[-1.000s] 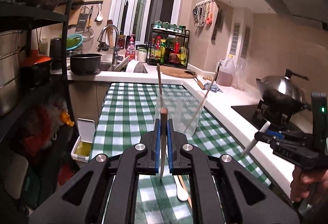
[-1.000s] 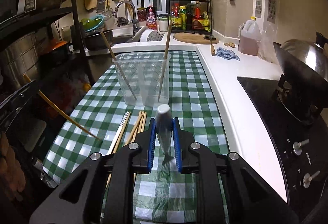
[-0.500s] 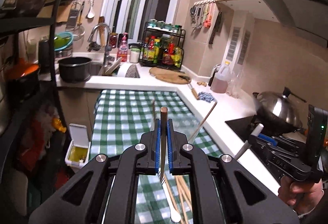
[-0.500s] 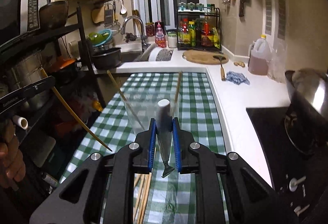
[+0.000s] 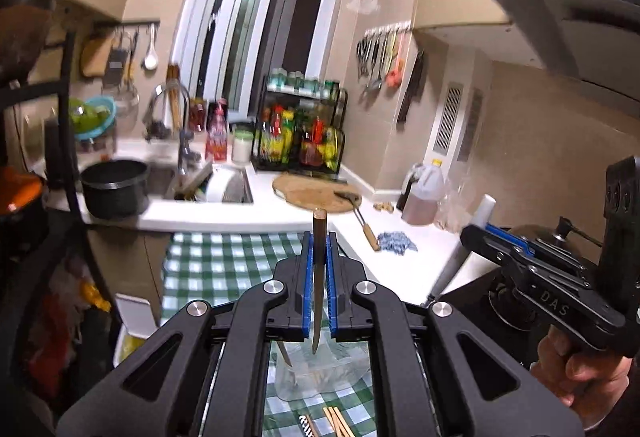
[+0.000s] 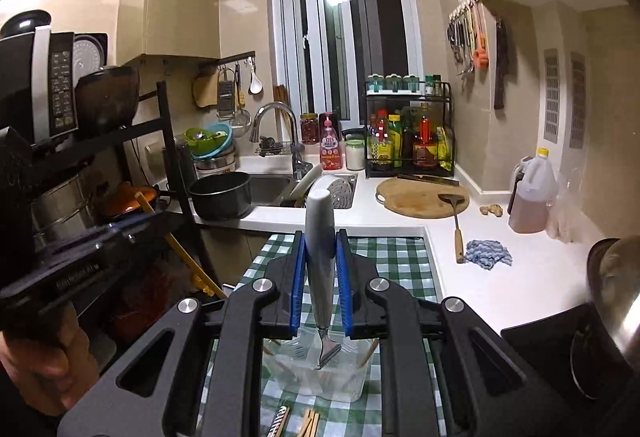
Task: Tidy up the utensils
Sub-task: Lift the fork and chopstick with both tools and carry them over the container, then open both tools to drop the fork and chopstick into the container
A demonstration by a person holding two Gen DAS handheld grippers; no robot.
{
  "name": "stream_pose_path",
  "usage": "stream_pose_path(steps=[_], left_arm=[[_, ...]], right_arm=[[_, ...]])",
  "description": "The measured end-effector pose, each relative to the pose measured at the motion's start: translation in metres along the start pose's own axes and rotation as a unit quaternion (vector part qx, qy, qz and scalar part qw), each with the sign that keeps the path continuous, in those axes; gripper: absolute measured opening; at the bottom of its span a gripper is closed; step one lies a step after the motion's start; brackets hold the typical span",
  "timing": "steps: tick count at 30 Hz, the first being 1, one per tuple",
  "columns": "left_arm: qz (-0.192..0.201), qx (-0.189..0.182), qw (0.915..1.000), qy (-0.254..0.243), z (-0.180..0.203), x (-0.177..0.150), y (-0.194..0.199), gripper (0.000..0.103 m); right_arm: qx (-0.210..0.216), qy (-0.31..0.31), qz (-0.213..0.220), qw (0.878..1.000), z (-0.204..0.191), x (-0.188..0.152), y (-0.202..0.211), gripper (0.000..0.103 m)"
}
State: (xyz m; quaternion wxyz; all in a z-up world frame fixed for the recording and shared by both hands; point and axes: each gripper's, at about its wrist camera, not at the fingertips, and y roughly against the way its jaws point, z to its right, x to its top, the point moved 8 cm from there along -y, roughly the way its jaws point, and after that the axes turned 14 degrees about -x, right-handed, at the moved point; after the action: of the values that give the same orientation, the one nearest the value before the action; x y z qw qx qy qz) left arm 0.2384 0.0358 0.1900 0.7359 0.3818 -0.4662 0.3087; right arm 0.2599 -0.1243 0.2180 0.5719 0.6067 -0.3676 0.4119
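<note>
My left gripper is shut on a brown wooden chopstick, held upright with its tip above the clear plastic container. My right gripper is shut on a fork with a grey-white handle; its tines hang over the same container. The container stands on the green checked cloth and holds a few chopsticks. More chopsticks lie loose on the cloth in front of it. The right gripper also shows in the left wrist view, and the left gripper at the left of the right wrist view.
A white counter with a wooden spatula and blue rag runs along the right. A wok sits on the stove at right. A black shelf rack stands left. Sink and pot are behind.
Both grippers have risen and moved over the container, each with its utensil now hanging above it. The container has dropped to the bottom of both views.
</note>
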Motion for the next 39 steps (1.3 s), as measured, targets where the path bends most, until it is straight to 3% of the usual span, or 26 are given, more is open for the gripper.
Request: stream_pose_path(steps=[6,15,23,26,29,39], left_arm=[[-0.023,0.001,0.9997,-0.007,-0.012,-0.028,-0.032,0.006],[-0.053,-0.006,0.9985,-0.013,-0.022,-0.057,-0.055,0.006],[-0.069,-0.009,0.9975,-0.014,-0.027,-0.069,-0.065,0.006],[-0.075,-0.013,0.9970,-0.007,-0.030,-0.072,-0.067,0.006],[-0.060,-0.020,0.9980,-0.002,-0.029,-0.065,-0.058,0.009],[0.006,-0.017,0.9996,-0.022,-0.011,-0.031,-0.006,0.009]], right_arm=[[-0.009,0.016,-0.021,1.000,-0.007,-0.030,-0.050,0.014],[-0.004,0.031,-0.052,0.998,-0.015,-0.070,-0.091,0.013],[-0.010,0.040,-0.082,0.996,-0.018,-0.102,-0.105,0.013],[-0.017,0.045,-0.095,0.994,-0.017,-0.108,-0.106,0.020],[-0.030,0.050,-0.093,0.994,-0.013,-0.105,-0.098,0.033],[-0.061,0.064,-0.029,0.996,0.001,-0.066,-0.037,0.033]])
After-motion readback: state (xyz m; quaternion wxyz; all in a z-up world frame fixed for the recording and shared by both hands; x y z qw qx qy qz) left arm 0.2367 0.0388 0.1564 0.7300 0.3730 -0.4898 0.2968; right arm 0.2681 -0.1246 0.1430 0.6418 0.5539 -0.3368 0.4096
